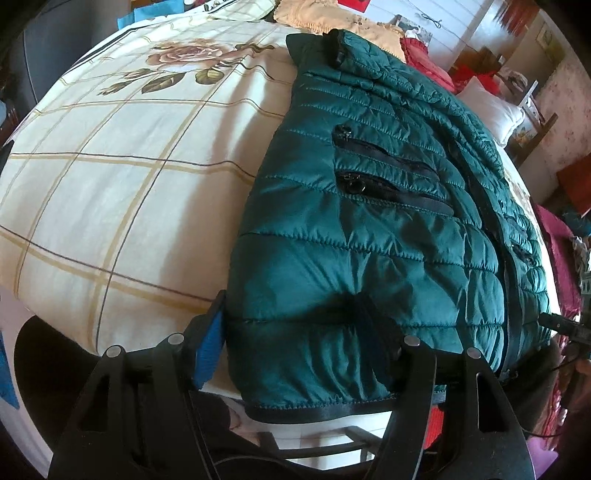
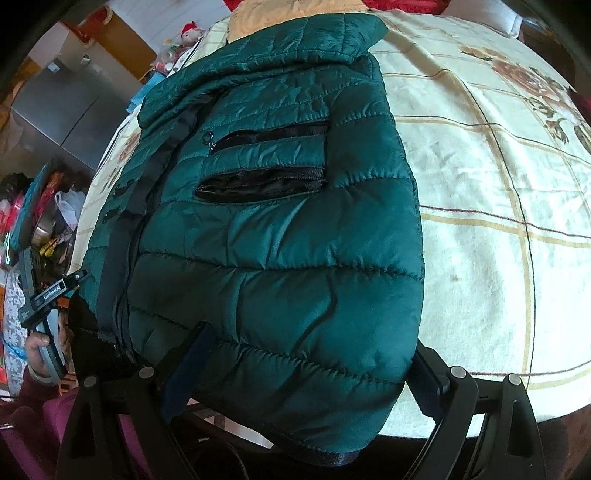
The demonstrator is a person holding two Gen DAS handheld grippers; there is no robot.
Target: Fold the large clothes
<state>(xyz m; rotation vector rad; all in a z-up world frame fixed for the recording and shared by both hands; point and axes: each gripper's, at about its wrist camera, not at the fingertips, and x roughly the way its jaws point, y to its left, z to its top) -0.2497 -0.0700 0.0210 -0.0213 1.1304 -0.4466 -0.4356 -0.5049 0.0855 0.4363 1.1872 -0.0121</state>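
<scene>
A dark green quilted puffer jacket (image 1: 369,221) lies front up on the bed, zipped, with two black pocket zips on each side. Its hem hangs over the near bed edge. My left gripper (image 1: 299,343) is open, its jaws wide apart around the jacket's left hem corner, the blue-padded finger (image 1: 208,350) beside the jacket's edge. In the right wrist view the jacket (image 2: 277,240) fills the middle. My right gripper (image 2: 306,373) is open, its jaws either side of the right hem corner. The left gripper's handle (image 2: 44,306) shows at far left in a hand.
The bed sheet (image 1: 129,184) is cream with a tan grid and rose prints; it also shows in the right wrist view (image 2: 480,184). Peach cloth (image 1: 325,18), red clothes (image 1: 428,62) and a white pillow (image 1: 491,110) lie at the bed's far end. Clutter (image 2: 40,206) stands beside the bed.
</scene>
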